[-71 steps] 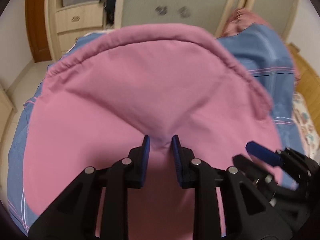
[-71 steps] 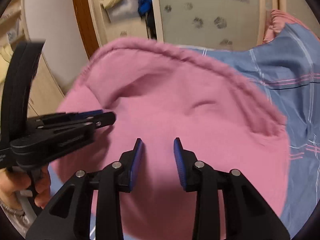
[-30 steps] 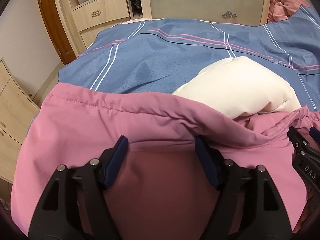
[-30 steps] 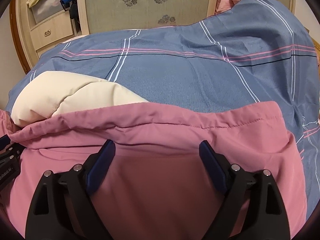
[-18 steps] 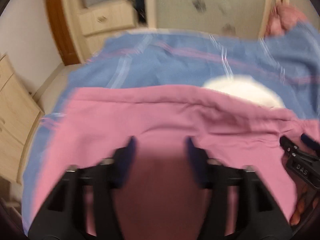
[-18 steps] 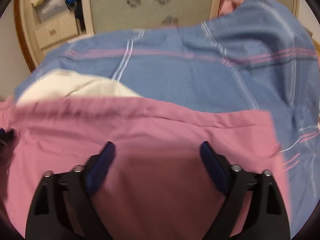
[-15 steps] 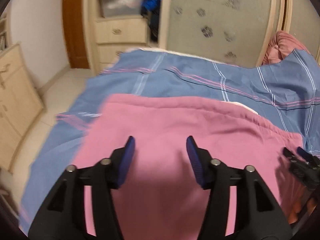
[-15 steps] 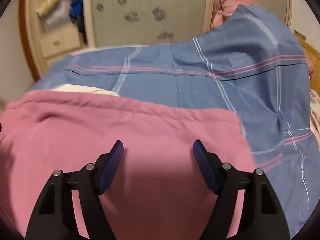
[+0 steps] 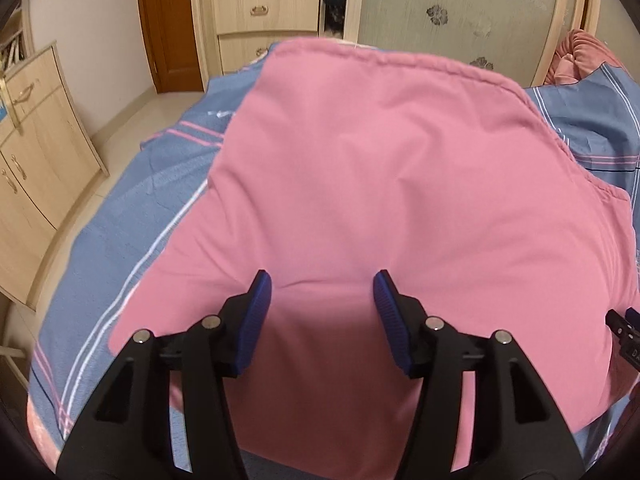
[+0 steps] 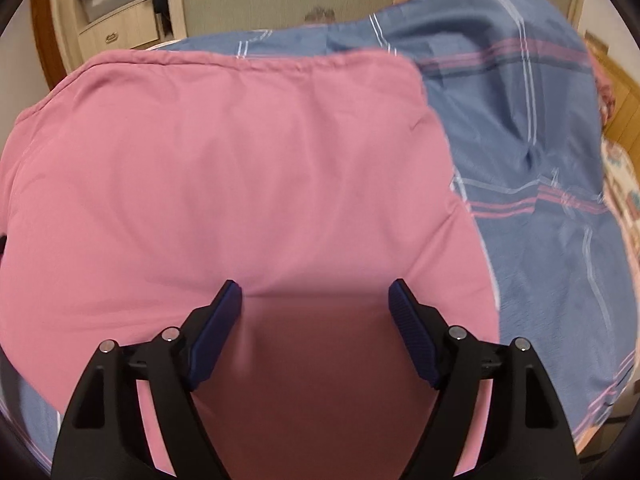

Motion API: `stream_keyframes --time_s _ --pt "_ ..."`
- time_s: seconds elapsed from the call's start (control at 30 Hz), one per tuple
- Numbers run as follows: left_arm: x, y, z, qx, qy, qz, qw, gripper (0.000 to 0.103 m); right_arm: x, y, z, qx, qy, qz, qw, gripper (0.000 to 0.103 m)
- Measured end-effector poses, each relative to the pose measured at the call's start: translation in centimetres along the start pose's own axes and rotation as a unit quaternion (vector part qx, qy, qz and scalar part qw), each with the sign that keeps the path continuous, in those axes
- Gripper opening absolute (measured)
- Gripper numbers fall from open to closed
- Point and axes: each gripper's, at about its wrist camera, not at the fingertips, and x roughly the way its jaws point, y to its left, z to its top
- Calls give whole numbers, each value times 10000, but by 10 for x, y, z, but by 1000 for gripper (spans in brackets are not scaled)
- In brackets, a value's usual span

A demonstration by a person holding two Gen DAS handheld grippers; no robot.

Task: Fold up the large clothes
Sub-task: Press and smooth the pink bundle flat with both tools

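1. Since a second ago, the cream padded lining has gone from view; the pink padded fabric garment (image 9: 384, 184) now lies folded over it, pink side up.
2. It fills the centre of both views, spread on the blue striped bedsheet (image 9: 120, 232).
3. Left gripper (image 9: 322, 286): blue-padded fingers apart, nothing between them, low in the frame above the garment.
4. Right gripper (image 10: 314, 294): fingers wide apart, holding nothing.
5. A beige wooden drawer cabinet (image 9: 264, 20) stands at the upper left.

Pink garment (image 9: 380, 184) near edge cut off; underside hidden, probably.
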Motion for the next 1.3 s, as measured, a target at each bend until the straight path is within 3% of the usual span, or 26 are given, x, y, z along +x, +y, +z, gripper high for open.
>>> stream_keyframes --time_s 0.13,0.23,0.3,0.33,0.5,0.77,1.13,1.2,1.27,1.3 --pt "10 0 -2 22 56 -50 10000 57 16 -1 1 14 40 -25 10000 90" --pt "13 2 1 35 126 -53 9999 57 20 -2 1 60 75 0 10000 92" --pt "-1 6 1 11 74 -106 9999 55 3 -5 -1 127 -59 72 9999 87" --pt "-12 11 -1 -93 43 -187 9998 55 -11 -6 -5 113 -176 107 9997 76" --pt "-52 42 -22 -432 -201 -206 9987 54 -71 -9 -48 8 -645 329 9974 75" --pt "-26 39 -34 -197 214 52 9996 56 -39 -3 -63 17 -174 138 9998 75" --pt "-20 41 -41 -303 338 -62 9989 56 -23 -3 -68 -69 -138 113 9998 75" --pt "-38 42 -37 -398 233 -164 9988 53 -40 -4 -63 -64 -235 148 9996 74" --pt "-55 40 -29 -409 -37 -358 9985 54 -69 -2 -54 -102 -650 456 9968 74" --pt "-64 36 -23 -361 -196 -431 9982 54 -79 -1 -48 -140 -802 396 9959 74"
